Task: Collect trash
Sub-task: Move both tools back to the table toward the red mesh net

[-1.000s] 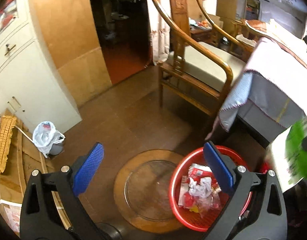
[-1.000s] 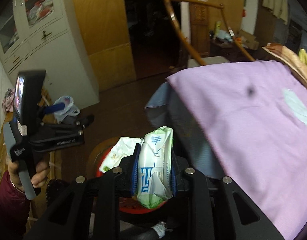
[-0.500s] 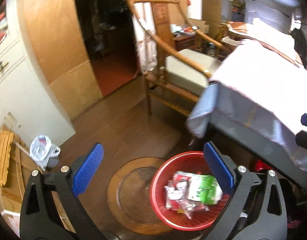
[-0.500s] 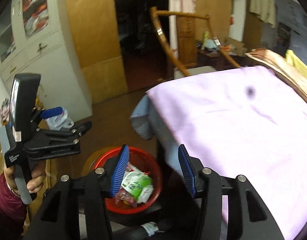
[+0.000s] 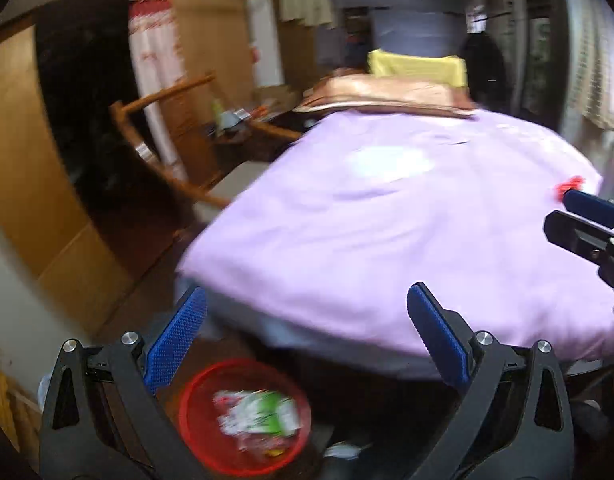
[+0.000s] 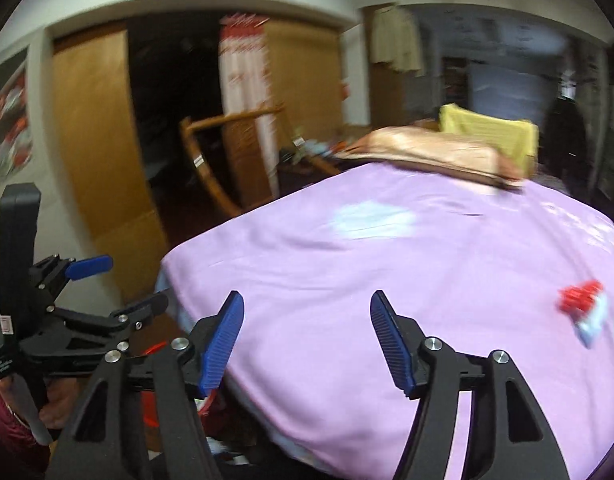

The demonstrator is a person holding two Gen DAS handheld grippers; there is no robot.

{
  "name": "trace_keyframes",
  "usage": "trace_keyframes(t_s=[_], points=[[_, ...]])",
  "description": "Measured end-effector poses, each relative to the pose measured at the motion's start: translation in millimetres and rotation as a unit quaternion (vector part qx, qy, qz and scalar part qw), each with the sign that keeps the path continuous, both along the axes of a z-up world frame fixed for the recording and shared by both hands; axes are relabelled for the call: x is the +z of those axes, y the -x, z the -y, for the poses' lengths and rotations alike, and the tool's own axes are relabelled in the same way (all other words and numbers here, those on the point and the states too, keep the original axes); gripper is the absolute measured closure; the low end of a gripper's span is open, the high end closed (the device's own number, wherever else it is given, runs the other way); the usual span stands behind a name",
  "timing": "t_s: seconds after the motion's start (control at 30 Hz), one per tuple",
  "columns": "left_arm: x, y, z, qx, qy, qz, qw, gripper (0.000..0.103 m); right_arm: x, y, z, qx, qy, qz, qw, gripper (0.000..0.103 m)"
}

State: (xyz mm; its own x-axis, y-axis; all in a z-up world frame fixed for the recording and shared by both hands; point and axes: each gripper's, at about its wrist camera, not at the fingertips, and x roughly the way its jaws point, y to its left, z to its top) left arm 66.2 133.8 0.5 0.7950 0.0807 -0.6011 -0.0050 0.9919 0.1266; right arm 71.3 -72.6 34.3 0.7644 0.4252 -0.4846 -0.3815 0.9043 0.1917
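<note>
Right gripper (image 6: 305,338) empty over the purple bed (image 6: 387,280), jaws just been spreading, left gripper (image 5: 305,336) spread and empty, red wrapper (image 6: 583,304) on bed, red basket (image 5: 187,400) of trash (image 5: 259,416) on floor

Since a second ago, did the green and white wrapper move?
Yes. The green and white wrapper left the right gripper, whose jaws have just been opening, and lies in the red basket.

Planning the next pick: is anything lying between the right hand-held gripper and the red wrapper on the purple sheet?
Nothing visible. The right hand-held gripper is open and empty, and only bare purple sheet lies between it and the red wrapper near the right edge.
</note>
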Motion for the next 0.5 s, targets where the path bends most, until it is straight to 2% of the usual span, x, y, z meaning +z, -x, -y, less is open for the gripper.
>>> trace_keyframes(t_s=[0.13,0.27,0.4,0.5], points=[[10,-15,67,-0.061,-0.001,0.002,0.9981,0.007,-5,7,68,-0.068,-0.021,0.008,0.997,0.033],[10,-40,129,-0.113,-0.023,-0.001,0.9933,0.007,-17,4,132,-0.141,-0.027,0.007,0.99,0.026],[2,-69,175,-0.15,-0.027,-0.012,0.9882,0.007,-34,-16,184,-0.196,-0.023,-0.007,0.98,0.024],[-10,-99,209,-0.171,-0.023,-0.036,0.9843,0.007,-50,-39,217,-0.233,-0.016,-0.031,0.972,0.024]])
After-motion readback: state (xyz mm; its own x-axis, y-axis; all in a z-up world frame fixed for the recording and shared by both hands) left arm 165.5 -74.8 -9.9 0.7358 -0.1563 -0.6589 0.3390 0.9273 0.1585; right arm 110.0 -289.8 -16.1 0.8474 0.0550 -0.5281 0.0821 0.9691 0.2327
